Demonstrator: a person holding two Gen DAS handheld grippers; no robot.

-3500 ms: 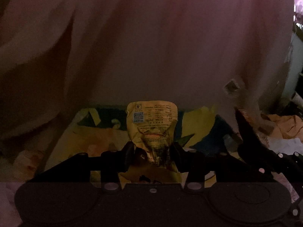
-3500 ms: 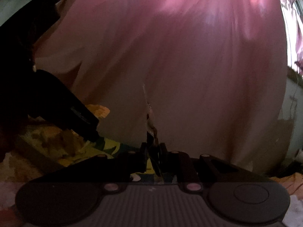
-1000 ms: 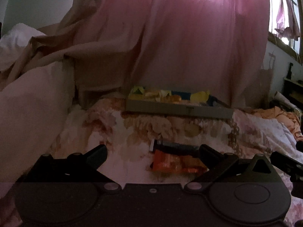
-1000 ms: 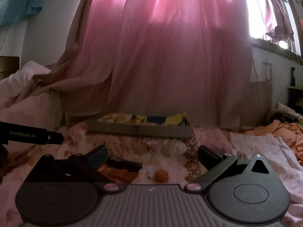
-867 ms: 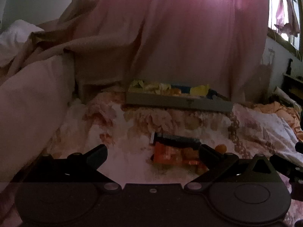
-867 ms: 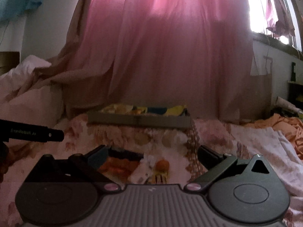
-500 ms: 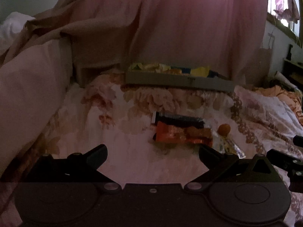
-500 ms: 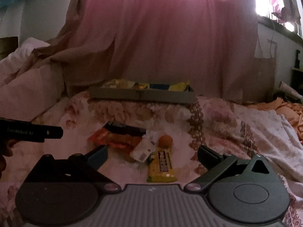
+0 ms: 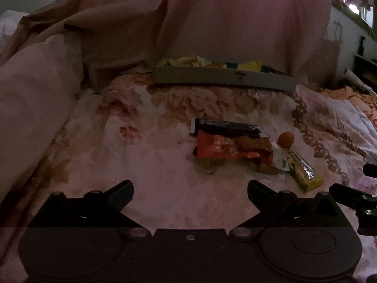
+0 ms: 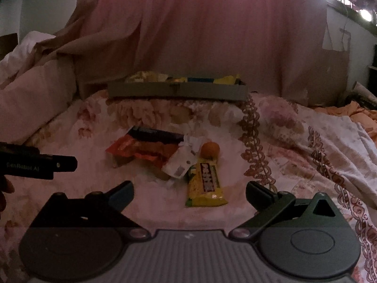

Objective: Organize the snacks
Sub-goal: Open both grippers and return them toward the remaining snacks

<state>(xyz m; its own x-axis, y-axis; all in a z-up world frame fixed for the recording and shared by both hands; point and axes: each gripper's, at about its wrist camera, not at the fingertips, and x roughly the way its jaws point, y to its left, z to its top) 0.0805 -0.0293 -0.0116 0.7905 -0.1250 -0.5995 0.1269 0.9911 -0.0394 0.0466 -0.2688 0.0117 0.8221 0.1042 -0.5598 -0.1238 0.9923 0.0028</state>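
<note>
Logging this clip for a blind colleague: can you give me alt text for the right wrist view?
The open right gripper hovers over a floral bedspread, facing a yellow snack bar, a small orange ball, a white packet and an orange packet. Beyond them sits a grey tray of snacks before a pink curtain; the left gripper's tip pokes in at left.

The tray [image 10: 176, 92] wall hides most of the snacks inside, only the tops poke out. The orange pack [image 9: 232, 147] covers part of the black bar [image 9: 226, 127]. The white packet's [image 10: 180, 162] print is too tiny to read, and the dim light muddies everything.
</note>
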